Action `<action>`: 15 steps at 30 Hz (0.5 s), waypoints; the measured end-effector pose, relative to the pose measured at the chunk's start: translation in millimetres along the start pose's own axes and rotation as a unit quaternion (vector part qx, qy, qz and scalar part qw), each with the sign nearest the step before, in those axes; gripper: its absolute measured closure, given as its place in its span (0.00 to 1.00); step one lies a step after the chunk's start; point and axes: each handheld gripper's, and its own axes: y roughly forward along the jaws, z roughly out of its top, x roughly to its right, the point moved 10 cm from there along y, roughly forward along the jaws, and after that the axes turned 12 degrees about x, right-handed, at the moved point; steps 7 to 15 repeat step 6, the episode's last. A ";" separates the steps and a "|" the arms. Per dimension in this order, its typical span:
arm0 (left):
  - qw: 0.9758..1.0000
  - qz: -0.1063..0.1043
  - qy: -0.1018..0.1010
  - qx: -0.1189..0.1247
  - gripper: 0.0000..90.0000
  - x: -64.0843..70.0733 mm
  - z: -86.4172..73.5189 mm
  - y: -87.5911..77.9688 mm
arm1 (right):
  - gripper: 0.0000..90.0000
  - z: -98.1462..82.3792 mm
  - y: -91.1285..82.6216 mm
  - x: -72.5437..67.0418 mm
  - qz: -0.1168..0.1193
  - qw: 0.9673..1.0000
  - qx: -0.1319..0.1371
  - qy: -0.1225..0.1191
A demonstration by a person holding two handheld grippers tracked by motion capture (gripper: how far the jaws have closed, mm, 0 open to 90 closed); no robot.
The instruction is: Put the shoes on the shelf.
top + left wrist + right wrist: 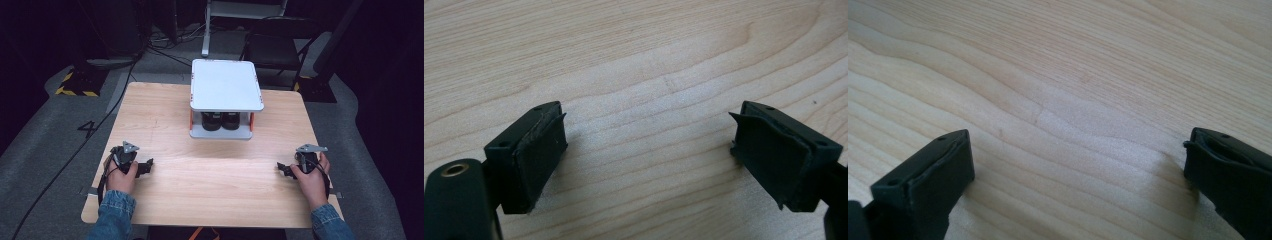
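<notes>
1. The wooden table point(200, 180) occupies the centre of the high view; its light grain runs across both gripper views.
2. The left gripper point(145, 167) lies at the lower left of the high view, held by the person's left hand point(121, 176), resting low on the table surface and pointing toward the centre of the frame.
3. In the left gripper view, the left gripper point(646, 150) has its jaws set wide apart, one at the lower left and one at the lower right of the frame, with bare wood between them. Nothing is clamped.
4. The right gripper point(283, 170) lies at the lower right of the high view, held by the right hand point(311, 175), pointing toward the centre of the frame.
5. In the right gripper view, the right gripper point(1078, 165) also has its jaws well apart at the two lower corners of the frame, with bare wood between them. Nothing is clamped.
6. The white two-tier stand point(226, 85) sits at the upper centre of the high view, near the far edge of the table and well apart from both grippers.
7. Two dark cylindrical objects point(221, 121) stand side by side on the lower tier of the stand, under its top plate. Their type cannot be determined.
8. A folding chair point(280, 47) stands on the floor behind the table, at the upper right of centre.
</notes>
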 end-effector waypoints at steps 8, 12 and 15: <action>1.000 0.000 0.002 -0.002 0.12 0.5 0.1 0.8 | 0.00 1.7 2.5 0.3 -0.002 1.000 0.000 0.002; 1.000 0.000 0.002 -0.002 0.12 0.5 0.1 0.8 | 0.00 1.7 2.5 0.3 -0.002 1.000 0.000 0.002; 1.000 0.000 0.002 -0.002 0.12 0.5 0.1 0.8 | 0.00 1.7 2.5 0.3 -0.002 1.000 0.000 0.002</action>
